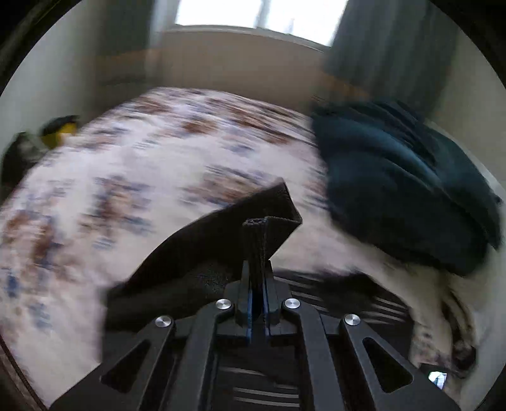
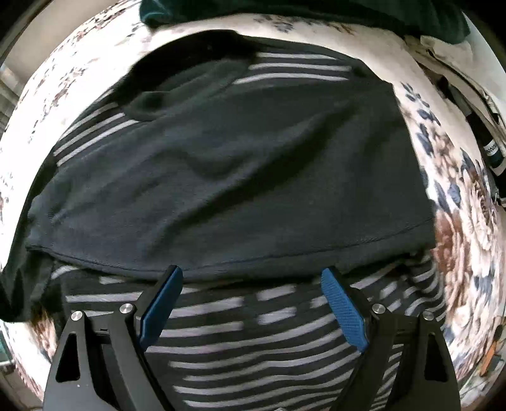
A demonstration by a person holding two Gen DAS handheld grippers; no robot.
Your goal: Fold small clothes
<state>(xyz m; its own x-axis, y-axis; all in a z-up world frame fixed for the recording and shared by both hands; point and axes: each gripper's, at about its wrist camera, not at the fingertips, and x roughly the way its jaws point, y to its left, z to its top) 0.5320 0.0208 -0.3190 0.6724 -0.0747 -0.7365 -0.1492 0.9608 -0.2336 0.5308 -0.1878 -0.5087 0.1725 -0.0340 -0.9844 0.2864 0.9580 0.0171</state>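
Note:
A black garment [image 2: 240, 164] lies spread on the floral bedsheet [image 2: 458, 221], on top of a black-and-white striped garment [image 2: 253, 341]. My right gripper [image 2: 251, 270] points down over the striped cloth, open, with nothing between its blue pads [image 2: 343, 309]. The black garment's hem runs just past its fingertips. In the blurred left wrist view, my left gripper [image 1: 257, 221] is shut, and a flap of black cloth [image 1: 202, 249] is pinched between the fingertips and hangs off to the left above the bedsheet [image 1: 126, 177]. Part of the striped garment [image 1: 332, 294] shows below it.
A bunched dark teal blanket [image 1: 404, 189] sits at the right of the bed and shows at the top edge [image 2: 300, 12] in the right wrist view. A yellow-and-black object [image 1: 60, 132] lies at the bed's far left. A window and grey curtains stand behind.

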